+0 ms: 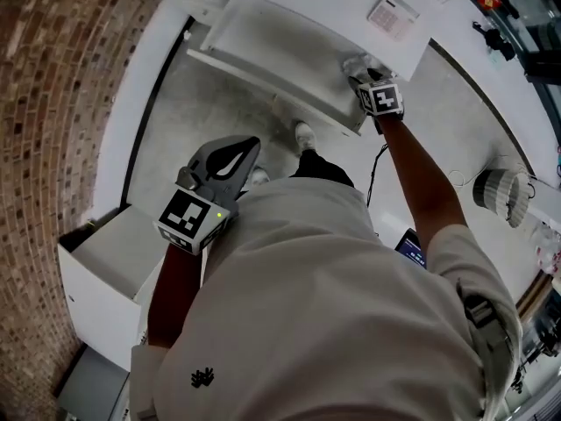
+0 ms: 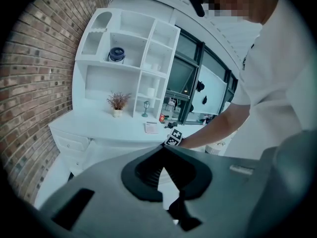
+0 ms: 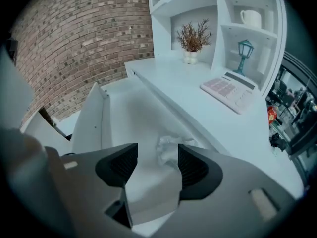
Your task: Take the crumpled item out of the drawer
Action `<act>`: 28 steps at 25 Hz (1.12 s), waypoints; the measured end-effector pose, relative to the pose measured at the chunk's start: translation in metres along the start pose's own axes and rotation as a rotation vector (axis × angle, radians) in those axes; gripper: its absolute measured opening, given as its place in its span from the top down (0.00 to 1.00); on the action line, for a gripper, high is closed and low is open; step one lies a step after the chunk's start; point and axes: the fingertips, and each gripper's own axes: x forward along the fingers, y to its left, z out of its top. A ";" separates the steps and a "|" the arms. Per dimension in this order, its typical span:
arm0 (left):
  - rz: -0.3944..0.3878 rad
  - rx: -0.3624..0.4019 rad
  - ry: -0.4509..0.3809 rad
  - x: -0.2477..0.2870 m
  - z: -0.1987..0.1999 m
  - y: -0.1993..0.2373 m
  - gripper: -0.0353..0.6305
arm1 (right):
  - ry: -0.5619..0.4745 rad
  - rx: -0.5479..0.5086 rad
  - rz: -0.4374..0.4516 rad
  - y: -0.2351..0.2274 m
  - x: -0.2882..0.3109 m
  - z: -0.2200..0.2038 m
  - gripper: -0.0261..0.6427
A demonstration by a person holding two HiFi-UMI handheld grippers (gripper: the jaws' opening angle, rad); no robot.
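A white crumpled item lies at the near right end of the open white drawer. My right gripper hangs just above it, open. The item sits in the gap close to the right pad, which hides part of it; neither pad presses on it. In the head view the right gripper reaches to the drawer's right end, where the crumpled item shows pale. My left gripper is held back near the person's body, shut and empty, its tips meeting.
Over the drawer runs a white desk top with a calculator, a potted plant and a small lantern. A brick wall lies left. A white box stands at the lower left, a ribbed white object at the right.
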 end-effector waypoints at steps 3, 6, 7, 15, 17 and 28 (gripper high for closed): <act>0.033 -0.020 0.001 0.009 0.007 0.010 0.94 | 0.060 -0.023 -0.008 -0.011 0.022 -0.007 0.54; 0.062 -0.033 0.010 0.015 0.011 0.018 0.94 | 0.118 -0.049 -0.012 -0.018 0.038 -0.012 0.54; 0.069 -0.035 0.013 0.017 0.013 0.021 0.94 | 0.144 -0.054 -0.010 -0.018 0.043 -0.016 0.54; 0.167 -0.042 0.030 0.022 0.017 0.040 0.94 | 0.349 -0.191 -0.120 -0.027 0.067 -0.031 0.50; 0.181 -0.048 0.029 0.022 0.018 0.041 0.94 | 0.394 -0.198 -0.139 -0.028 0.070 -0.035 0.50; 0.212 -0.067 0.044 0.020 0.009 0.043 0.94 | 0.496 -0.352 -0.210 -0.021 0.087 -0.024 0.54</act>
